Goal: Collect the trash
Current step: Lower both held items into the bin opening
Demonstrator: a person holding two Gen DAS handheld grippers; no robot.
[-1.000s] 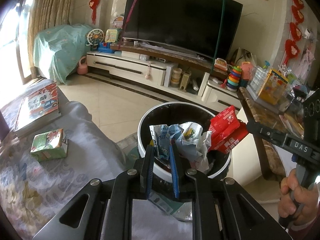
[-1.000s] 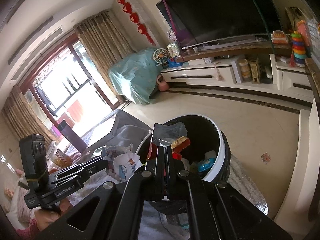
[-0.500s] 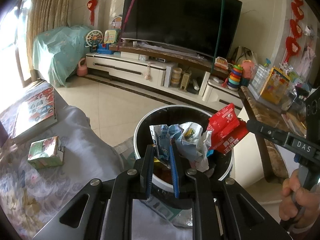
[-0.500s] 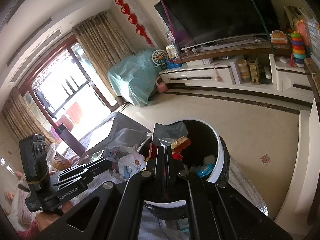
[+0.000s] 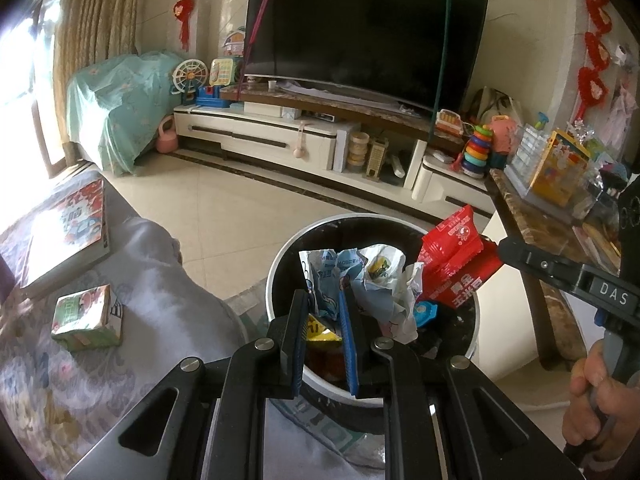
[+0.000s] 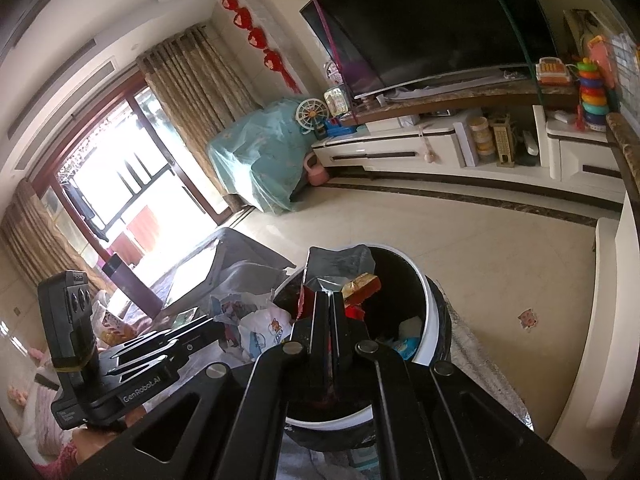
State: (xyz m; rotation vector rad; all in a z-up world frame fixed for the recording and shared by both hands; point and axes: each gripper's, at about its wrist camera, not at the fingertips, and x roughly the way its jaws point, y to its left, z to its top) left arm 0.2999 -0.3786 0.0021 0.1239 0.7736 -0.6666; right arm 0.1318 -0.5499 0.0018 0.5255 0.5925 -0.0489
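Note:
A round trash bin with a white rim (image 5: 280, 280) (image 6: 428, 320) stands on the floor, with wrappers inside. My left gripper (image 5: 324, 304) is shut on a crumpled blue-and-white wrapper (image 5: 360, 276) and holds it over the bin's near edge. My right gripper (image 6: 329, 300) is shut on a red snack packet (image 5: 456, 264) (image 6: 360, 286), held over the bin's right side. In the right wrist view the left gripper's wrapper (image 6: 256, 320) shows at the bin's left.
A small green carton (image 5: 86, 316) and a picture book (image 5: 68, 236) lie on the grey cloth-covered surface (image 5: 160, 280) at left. A TV stand (image 5: 280, 136) with toys is at the back. A brown side table (image 5: 532, 216) stands right.
Both grippers have moved slightly forward over the bin with their wrappers still held. The bin rim sits lower and closer in both views.

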